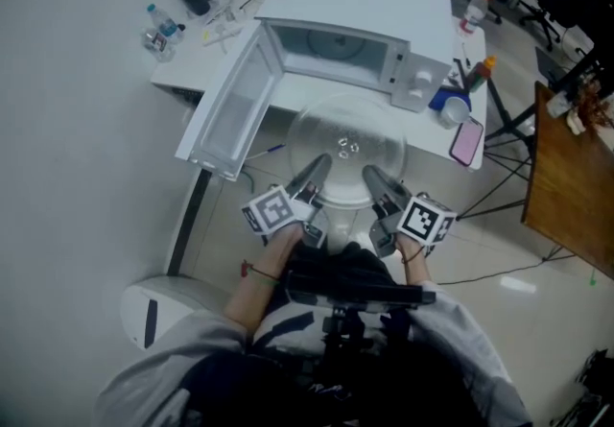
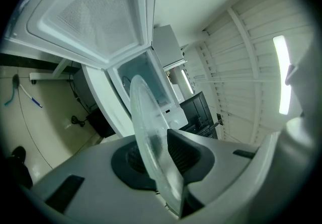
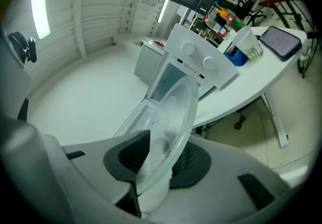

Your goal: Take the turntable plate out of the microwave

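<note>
The clear glass turntable plate (image 1: 347,149) hangs in the air in front of the table, outside the white microwave (image 1: 357,30), whose door (image 1: 233,110) stands swung open to the left. My left gripper (image 1: 315,170) is shut on the plate's near left rim and my right gripper (image 1: 371,176) on its near right rim. In the left gripper view the plate (image 2: 147,128) runs edge-on between the dark pads (image 2: 182,153). In the right gripper view the plate (image 3: 172,120) is likewise clamped between the pads (image 3: 132,158), with the microwave (image 3: 193,69) beyond it.
On the white table (image 1: 188,68) right of the microwave lie a pink phone (image 1: 467,141), a cup (image 1: 457,111) and a bottle (image 1: 475,10). A water bottle (image 1: 165,26) stands at its left end. A wooden desk (image 1: 568,187) is at the right, a white bin (image 1: 161,308) at lower left.
</note>
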Demonstrator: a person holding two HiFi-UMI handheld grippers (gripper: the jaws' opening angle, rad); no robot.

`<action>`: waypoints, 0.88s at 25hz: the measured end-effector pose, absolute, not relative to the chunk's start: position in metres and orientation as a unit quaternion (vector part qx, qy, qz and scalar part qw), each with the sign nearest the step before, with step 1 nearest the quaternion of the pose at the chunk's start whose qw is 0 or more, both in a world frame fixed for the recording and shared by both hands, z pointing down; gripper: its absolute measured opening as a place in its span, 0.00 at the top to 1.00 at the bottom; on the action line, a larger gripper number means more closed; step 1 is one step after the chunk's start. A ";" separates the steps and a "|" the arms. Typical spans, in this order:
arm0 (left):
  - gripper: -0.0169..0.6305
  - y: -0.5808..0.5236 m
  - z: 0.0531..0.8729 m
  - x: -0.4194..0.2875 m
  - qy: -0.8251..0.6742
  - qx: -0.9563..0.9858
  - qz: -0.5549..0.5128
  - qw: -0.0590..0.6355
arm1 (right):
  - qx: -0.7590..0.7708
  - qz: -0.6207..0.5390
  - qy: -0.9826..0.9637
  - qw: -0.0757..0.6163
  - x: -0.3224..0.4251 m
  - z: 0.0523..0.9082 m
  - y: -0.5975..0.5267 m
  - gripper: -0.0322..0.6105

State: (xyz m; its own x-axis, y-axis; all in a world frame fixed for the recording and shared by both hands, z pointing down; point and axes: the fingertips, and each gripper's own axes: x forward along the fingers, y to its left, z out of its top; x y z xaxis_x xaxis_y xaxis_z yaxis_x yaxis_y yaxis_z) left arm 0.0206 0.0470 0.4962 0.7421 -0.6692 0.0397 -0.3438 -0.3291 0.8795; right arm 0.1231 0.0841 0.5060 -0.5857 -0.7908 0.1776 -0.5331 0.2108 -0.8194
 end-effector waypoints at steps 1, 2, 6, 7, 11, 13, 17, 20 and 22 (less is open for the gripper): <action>0.88 0.051 0.495 0.020 -0.320 0.797 -0.168 0.484 | -0.428 -0.453 0.769 0.143 0.122 0.504 0.087 0.79; 0.88 0.055 0.495 0.020 -0.322 0.796 -0.171 0.484 | -0.425 -0.451 0.772 0.143 0.122 0.502 0.090 0.79; 0.88 0.068 0.490 0.020 -0.324 0.794 -0.182 0.481 | -0.422 -0.449 0.775 0.138 0.123 0.501 0.101 0.79; 0.88 0.070 0.489 0.019 -0.325 0.795 -0.185 0.479 | -0.420 -0.449 0.776 0.139 0.123 0.500 0.103 0.79; 0.88 0.077 0.488 0.014 -0.336 0.793 -0.182 0.473 | -0.411 -0.447 0.781 0.143 0.120 0.499 0.109 0.79; 0.88 0.080 0.490 0.012 -0.342 0.789 -0.183 0.477 | -0.406 -0.446 0.785 0.143 0.118 0.498 0.110 0.79; 0.88 0.083 0.489 0.009 -0.340 0.789 -0.191 0.475 | -0.404 -0.448 0.786 0.136 0.115 0.498 0.112 0.79; 0.88 0.086 0.490 0.006 -0.343 0.786 -0.192 0.476 | -0.395 -0.444 0.793 0.136 0.111 0.496 0.114 0.79; 0.88 0.088 0.491 0.006 -0.342 0.785 -0.194 0.479 | -0.401 -0.447 0.789 0.132 0.111 0.498 0.116 0.79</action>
State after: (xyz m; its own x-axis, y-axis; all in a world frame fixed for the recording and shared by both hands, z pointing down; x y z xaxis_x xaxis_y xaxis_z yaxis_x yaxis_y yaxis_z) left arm 0.0056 0.0876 0.4905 0.6904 -0.7230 0.0231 -0.3518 -0.3077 0.8840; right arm 0.1112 0.1158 0.4983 -0.6441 -0.7502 0.1495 -0.5143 0.2801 -0.8106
